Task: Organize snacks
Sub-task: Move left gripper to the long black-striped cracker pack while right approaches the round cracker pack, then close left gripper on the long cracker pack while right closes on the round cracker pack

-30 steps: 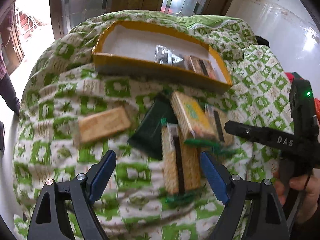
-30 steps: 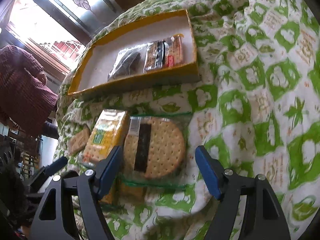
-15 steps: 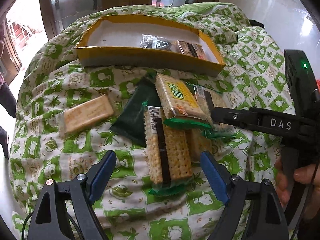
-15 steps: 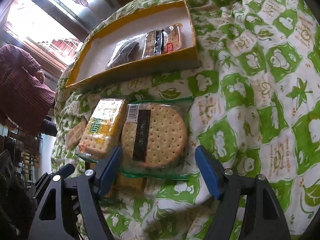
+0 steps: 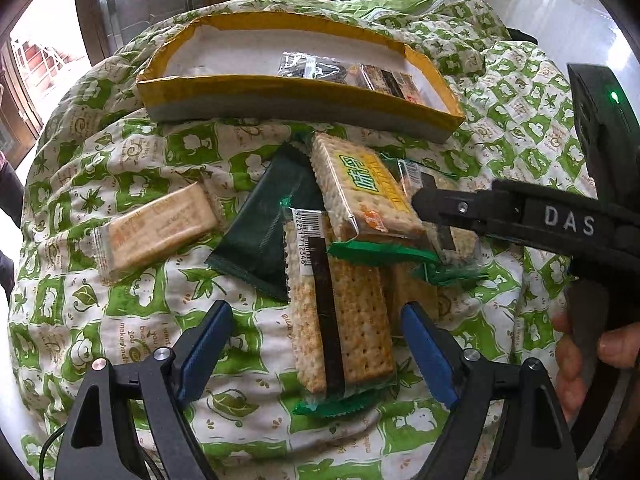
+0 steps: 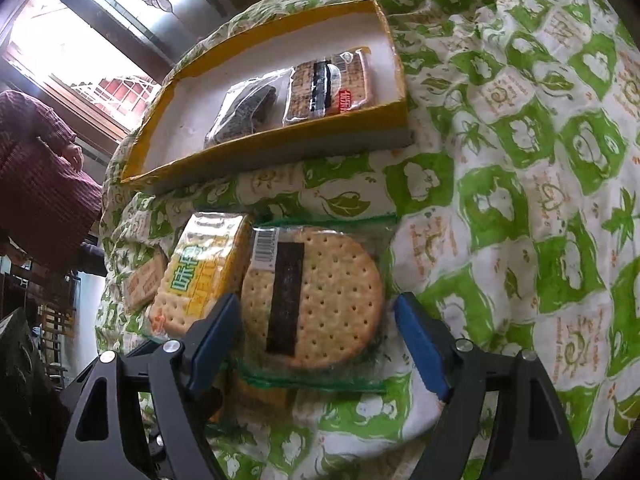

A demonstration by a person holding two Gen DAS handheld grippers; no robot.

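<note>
Left wrist view: the left gripper (image 5: 316, 344), fingers spread wide, straddles a rectangular cracker pack (image 5: 342, 312) lying between its blue pads without contact. Ahead and to the left lies a tan biscuit pack (image 5: 156, 228); directly ahead, a dark green packet (image 5: 266, 232) and a yellow-labelled cracker pack (image 5: 360, 188). Farther ahead sits the yellow box (image 5: 288, 100). Right wrist view: the right gripper (image 6: 318, 332), likewise spread, brackets a round cracker pack (image 6: 316, 292) resting on the green-patterned cloth (image 6: 520, 200). Inside the yellow box ahead lie a dark snack bag (image 6: 244, 114) and a wafer pack (image 6: 330, 86).
</note>
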